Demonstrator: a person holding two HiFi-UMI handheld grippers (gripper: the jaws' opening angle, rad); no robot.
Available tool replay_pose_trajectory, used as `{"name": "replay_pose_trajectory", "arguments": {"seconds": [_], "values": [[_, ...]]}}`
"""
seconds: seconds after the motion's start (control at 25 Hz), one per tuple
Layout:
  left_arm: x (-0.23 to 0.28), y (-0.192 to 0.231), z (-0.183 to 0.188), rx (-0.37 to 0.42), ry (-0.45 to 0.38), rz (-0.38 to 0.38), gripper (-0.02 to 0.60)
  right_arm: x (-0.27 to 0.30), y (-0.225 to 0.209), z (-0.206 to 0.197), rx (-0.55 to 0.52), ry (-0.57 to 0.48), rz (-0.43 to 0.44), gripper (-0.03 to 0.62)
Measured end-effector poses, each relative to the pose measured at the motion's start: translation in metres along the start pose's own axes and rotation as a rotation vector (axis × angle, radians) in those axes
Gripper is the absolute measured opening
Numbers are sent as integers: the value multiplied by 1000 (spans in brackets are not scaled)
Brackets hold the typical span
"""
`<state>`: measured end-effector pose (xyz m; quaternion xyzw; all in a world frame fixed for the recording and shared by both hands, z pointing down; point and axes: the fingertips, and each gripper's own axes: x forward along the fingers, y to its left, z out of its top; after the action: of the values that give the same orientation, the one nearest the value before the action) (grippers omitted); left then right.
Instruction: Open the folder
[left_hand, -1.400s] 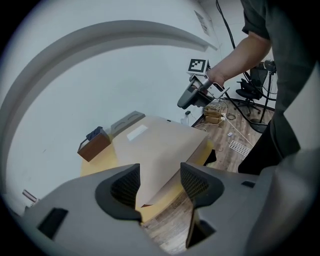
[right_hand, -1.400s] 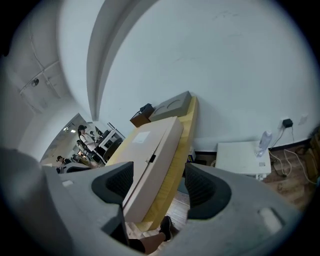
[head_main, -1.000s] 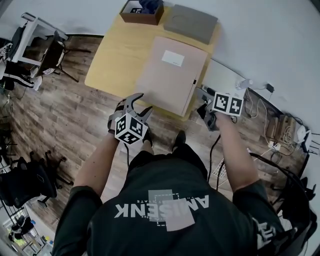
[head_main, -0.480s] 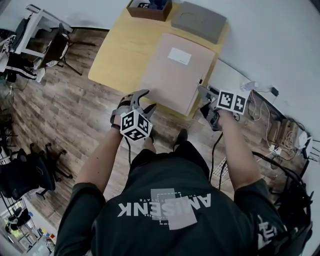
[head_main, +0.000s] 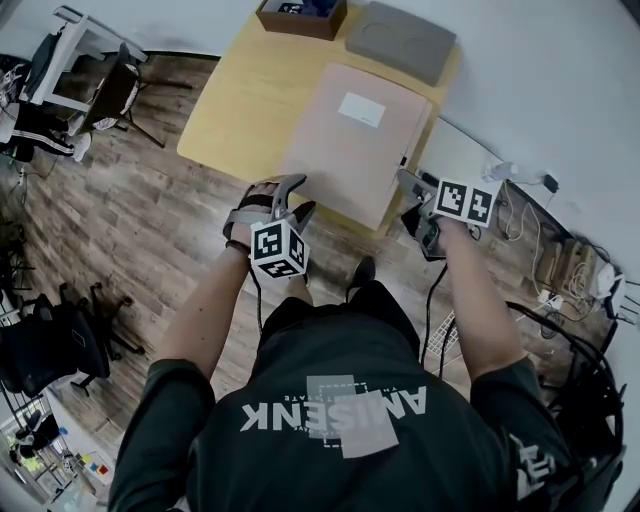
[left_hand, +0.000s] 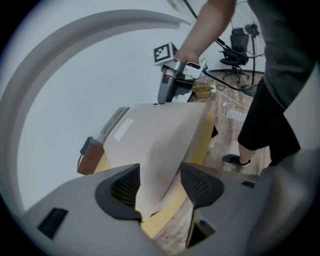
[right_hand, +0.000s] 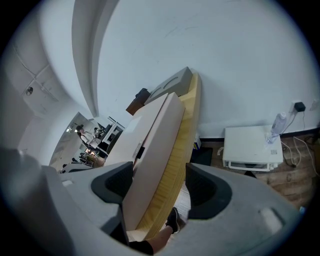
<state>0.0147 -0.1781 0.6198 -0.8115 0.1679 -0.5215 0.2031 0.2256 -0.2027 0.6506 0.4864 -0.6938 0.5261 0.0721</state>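
The folder (head_main: 355, 140), beige with a white label (head_main: 360, 109) on its cover, lies flat and shut on the yellow counter (head_main: 240, 100), its near edge close to the counter's near edge. By judgement the step in hand is the approach: no grasp is made and the cover is not yet lifted. The left claw (head_main: 293, 198) stands wide just off the folder's near left corner. The left gripper view shows that corner in line between the two pads, with a gap on each side and touching neither. The right claw (head_main: 410, 187) is likewise wide at the near right corner, beside the long edge that carries a small dark tab (head_main: 403, 160). The next move appears to call for one claw to take the thin cover alone at a free edge, without catching what lies beneath, while the other steadies the body. Which long edge is the spine cannot be told. The right gripper view alone shows the folder's thickness, edge-on between its pads, and a low white unit (right_hand: 250, 147) with a bottle (right_hand: 277, 125) on it beyond the counter. Only the head view gives the whole cover with both claws at its near corners. A grey case (head_main: 400, 42) and a brown box (head_main: 300, 15) sit at the far end, well apart from both.
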Motion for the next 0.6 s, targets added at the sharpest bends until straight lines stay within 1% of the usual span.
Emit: {"name": "replay_pose_trajectory", "arguments": {"seconds": [0.04,0.08,0.2,0.32,0.6], "values": [[-1,-1,1,34,3,11,252,0,0,0,-6,1,0,316],[-1,-1,2,51,5,18,252,0,1,0,-9,2,0,316],[-4,-1,2,52,5,19,252,-1,1,-2,-2,2,5,319],[-4,0,1,77,11,21,252,0,0,-2,17,1,14,322],[-3,2,-3,82,28,15,252,1,0,-2,70,15,57,322]]}}
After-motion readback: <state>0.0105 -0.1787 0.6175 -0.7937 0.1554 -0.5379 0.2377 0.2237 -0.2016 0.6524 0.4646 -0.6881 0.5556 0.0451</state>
